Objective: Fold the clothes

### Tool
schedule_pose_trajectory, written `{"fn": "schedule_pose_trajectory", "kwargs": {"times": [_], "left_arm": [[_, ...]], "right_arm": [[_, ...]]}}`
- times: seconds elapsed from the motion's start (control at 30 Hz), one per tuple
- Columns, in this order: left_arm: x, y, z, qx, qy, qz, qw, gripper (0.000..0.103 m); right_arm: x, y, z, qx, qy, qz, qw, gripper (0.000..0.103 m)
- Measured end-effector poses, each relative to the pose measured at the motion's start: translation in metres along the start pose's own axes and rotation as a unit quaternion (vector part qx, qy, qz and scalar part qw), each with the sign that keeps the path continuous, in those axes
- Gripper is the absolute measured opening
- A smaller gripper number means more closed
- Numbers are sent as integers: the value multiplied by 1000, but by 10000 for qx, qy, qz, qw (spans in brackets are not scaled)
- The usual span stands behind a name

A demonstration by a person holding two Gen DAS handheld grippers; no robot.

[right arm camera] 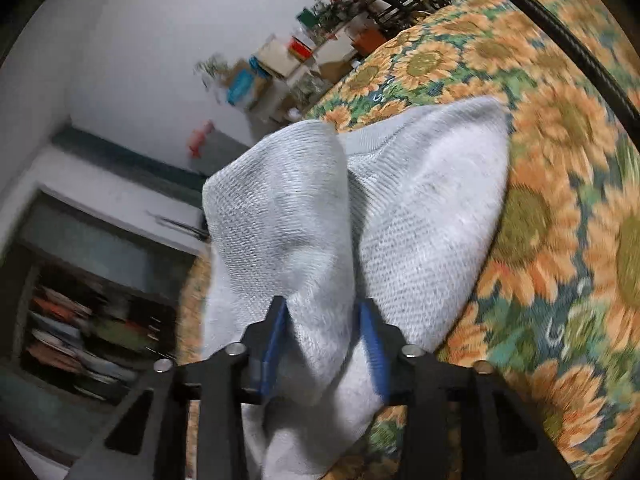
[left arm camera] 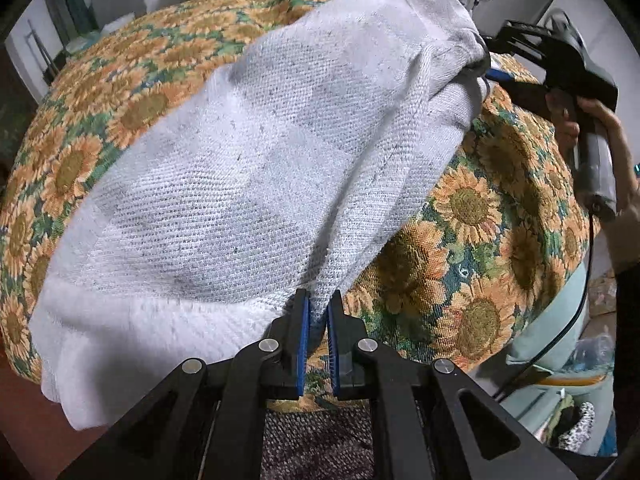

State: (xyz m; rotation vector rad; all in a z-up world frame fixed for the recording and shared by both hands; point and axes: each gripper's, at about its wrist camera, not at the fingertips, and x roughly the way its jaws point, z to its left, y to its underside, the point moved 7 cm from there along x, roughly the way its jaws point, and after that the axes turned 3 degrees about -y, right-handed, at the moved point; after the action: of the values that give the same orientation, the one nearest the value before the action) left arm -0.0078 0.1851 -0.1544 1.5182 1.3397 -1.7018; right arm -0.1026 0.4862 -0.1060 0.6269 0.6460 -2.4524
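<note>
In the left wrist view, the left gripper sits nearest, its blue-padded jaws drawn almost together and pinching a thin edge of the white knit garment. From that pinch the garment stretches away across the sunflower-print cover, its near hem drooping over the cover's front edge at the lower left, its far end gathered up and lifted. At that far end the right gripper reaches in from the right, its tips buried in the bunched cloth, with a hand wrapped round its grey handle and a black cable hanging below it. In the right wrist view, the right gripper shows its jaws standing moderately apart with a thick fold of the same garment filling the gap between the blue pads; whether the pads press on it cannot be told. Beyond, the cloth rises in two peaks above the flowered cover, and further off a blurred shelf of folded fabrics stands against a pale wall.
</note>
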Motion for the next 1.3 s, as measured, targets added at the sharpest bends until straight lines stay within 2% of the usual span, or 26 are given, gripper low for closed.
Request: {"fn": "schedule_pose_trajectory", "kwargs": {"times": [0.1, 0.13, 0.2, 0.27, 0.33, 0.43, 0.53, 0.63, 0.73, 0.83, 0.93, 1.03, 1.13, 1.2, 1.3], "left_arm": [[-2, 6, 7, -283, 119, -39, 9995, 9], [-2, 8, 9, -378, 200, -14, 9991, 14], [-3, 13, 11, -580, 436, 55, 9974, 27], [-9, 18, 9, -695, 746, 116, 9947, 55], [-21, 26, 6, -782, 900, 39, 9929, 60], [-47, 27, 21, -1135, 1068, -295, 9873, 60], [-62, 26, 52, -1728, 1333, -616, 9740, 61], [-65, 33, 79, -2360, 1448, -929, 9564, 64], [-70, 50, 107, -2960, 1521, -1124, 9363, 67], [-70, 64, 126, -3281, 1769, -1206, 9201, 67], [-62, 71, 126, -3268, 1886, -1194, 9184, 67], [-60, 80, 140, -3546, 2015, -1297, 9038, 67], [-60, 88, 155, -3842, 2144, -1409, 8869, 67], [-60, 96, 170, -4060, 2221, -1481, 8740, 67], [-51, 104, 179, -4244, 2343, -1407, 8633, 67]], "right_arm": [[-8, -1, 2, 83, -15, 80, 9999, 69], [-12, -2, 4, 50, 133, 87, 9999, 79], [-19, -6, 6, -30, 291, -49, 9996, 80], [-27, -9, 12, -145, 367, -185, 9990, 80], [-32, -8, 28, -361, 355, -240, 9984, 80], [-34, 10, 57, -842, 248, -118, 9961, 82], [-31, 44, 94, -1501, 88, 125, 9885, 86], [-19, 89, 127, -2158, -127, 529, 9749, 89], [8, 136, 142, -2405, -336, 1098, 9638, 89], [44, 176, 146, -2481, -414, 1663, 9535, 89], [75, 204, 142, -2588, -367, 2058, 9430, 89], [90, 234, 141, -2739, -285, 2374, 9316, 89], [85, 249, 147, -2674, -398, 2516, 9293, 88], [75, 255, 145, -2485, -364, 2515, 9347, 88], [60, 274, 139, -2346, -232, 2474, 9398, 89]]}}
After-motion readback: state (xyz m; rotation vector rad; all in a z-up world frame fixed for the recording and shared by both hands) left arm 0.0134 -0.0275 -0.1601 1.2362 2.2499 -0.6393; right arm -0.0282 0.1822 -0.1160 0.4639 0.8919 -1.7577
